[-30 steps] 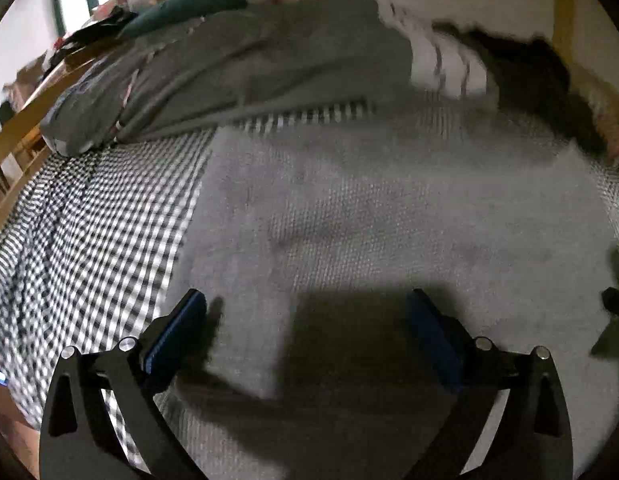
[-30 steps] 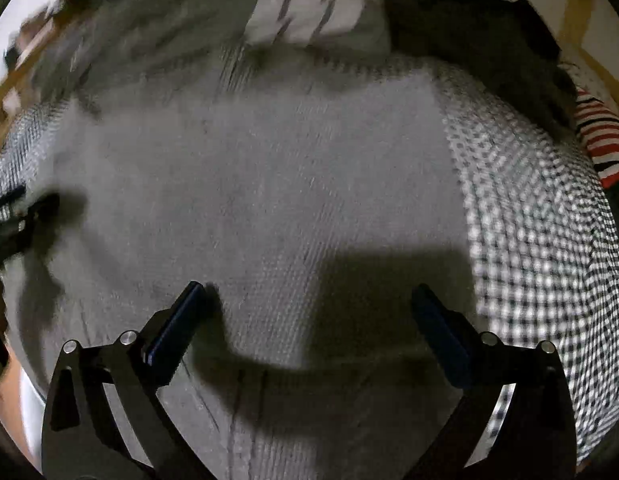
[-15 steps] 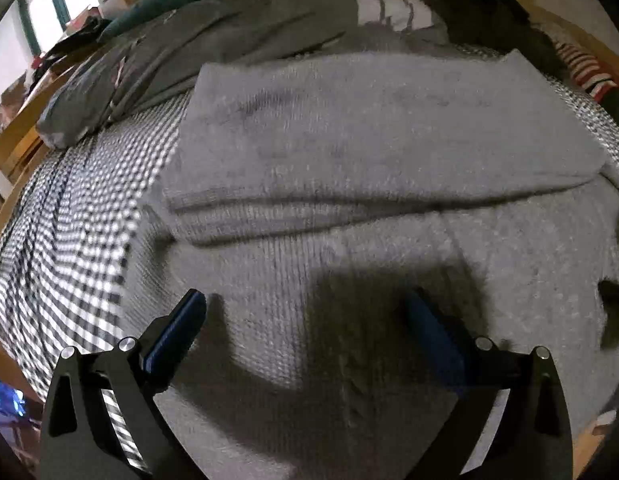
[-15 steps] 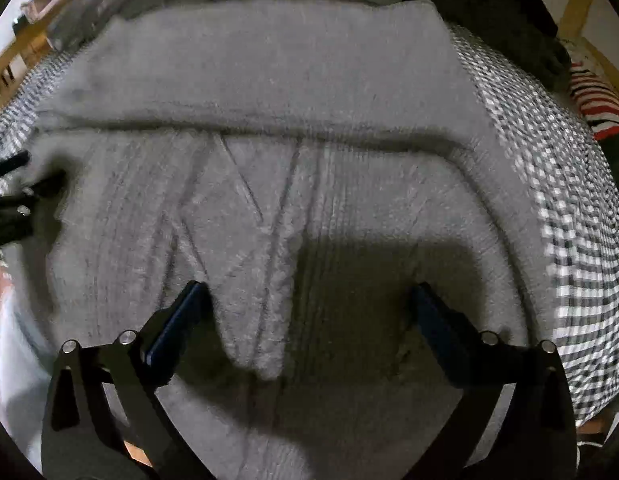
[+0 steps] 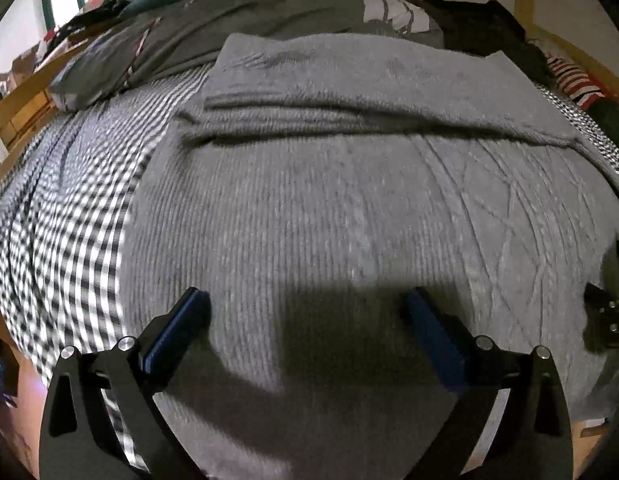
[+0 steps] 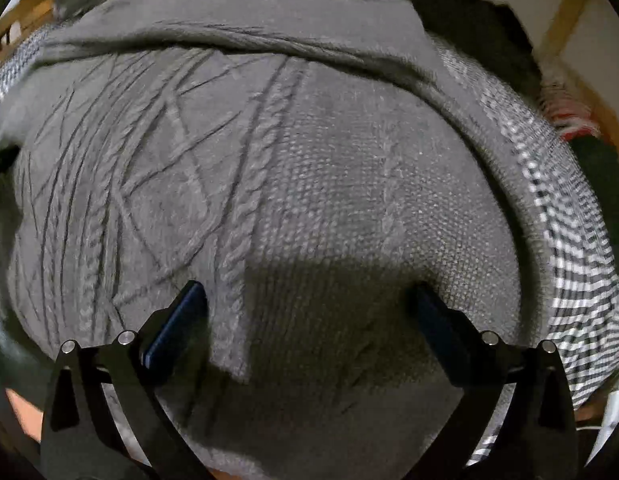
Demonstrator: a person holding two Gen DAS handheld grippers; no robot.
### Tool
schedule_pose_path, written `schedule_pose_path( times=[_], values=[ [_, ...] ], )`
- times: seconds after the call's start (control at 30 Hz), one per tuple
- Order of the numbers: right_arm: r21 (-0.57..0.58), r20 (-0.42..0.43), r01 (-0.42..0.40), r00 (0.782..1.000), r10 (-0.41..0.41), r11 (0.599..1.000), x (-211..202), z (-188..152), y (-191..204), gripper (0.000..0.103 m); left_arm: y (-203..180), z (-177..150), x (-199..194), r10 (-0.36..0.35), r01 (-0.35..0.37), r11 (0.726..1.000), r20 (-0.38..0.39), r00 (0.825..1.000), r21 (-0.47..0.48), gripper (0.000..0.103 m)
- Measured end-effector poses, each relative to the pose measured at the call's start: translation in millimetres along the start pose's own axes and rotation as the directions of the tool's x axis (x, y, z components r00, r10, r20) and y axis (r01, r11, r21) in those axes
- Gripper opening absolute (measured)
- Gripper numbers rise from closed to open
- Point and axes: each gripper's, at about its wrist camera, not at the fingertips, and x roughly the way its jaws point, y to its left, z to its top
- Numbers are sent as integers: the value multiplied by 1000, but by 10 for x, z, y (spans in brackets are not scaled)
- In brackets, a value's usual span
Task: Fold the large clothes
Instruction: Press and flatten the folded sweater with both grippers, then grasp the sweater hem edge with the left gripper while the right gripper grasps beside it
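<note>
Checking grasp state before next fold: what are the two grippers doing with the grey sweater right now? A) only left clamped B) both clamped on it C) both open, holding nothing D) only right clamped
C: the left gripper and right gripper both show fingers spread wide above the grey sweater, nothing pinched between them.

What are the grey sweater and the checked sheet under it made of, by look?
Grey sweater: chunky knit, likely wool or acrylic; matte, fuzzy, with cable braids and visible stitch rows. Checked sheet: thin woven fabric, probably cotton; flat black-and-white gingham with no visible pile.
</note>
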Motion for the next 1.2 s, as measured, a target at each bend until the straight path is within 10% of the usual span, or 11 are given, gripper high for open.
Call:
schedule_pose_path(
  times=[0.3,0.67,0.83,1.0,1.2],
  values=[
    [181,219,-112,973,71,977,-592,-574,-546,100,498,-915,-266,-161,164,984,54,986,-69,98],
    [346,274,-402,907,319,847,-323,-1168,-1035,100,1039,-1343,-42,-438,465,857,161,884,-222,98],
    [328,247,-411,906,343,851,-221,-1188,-911,100,946,-1182,52,-397,414,877,118,910,-243,98],
    [322,265,-434,894,361,841,-188,-1173,-878,93,1058,-1144,-34,-390,383,846,59,919,-370,36],
    [324,271,-407,905,329,854,-276,-1266,-1072,63,1077,-1051,-357,-447,455,836,100,889,-307,13]
  ],
)
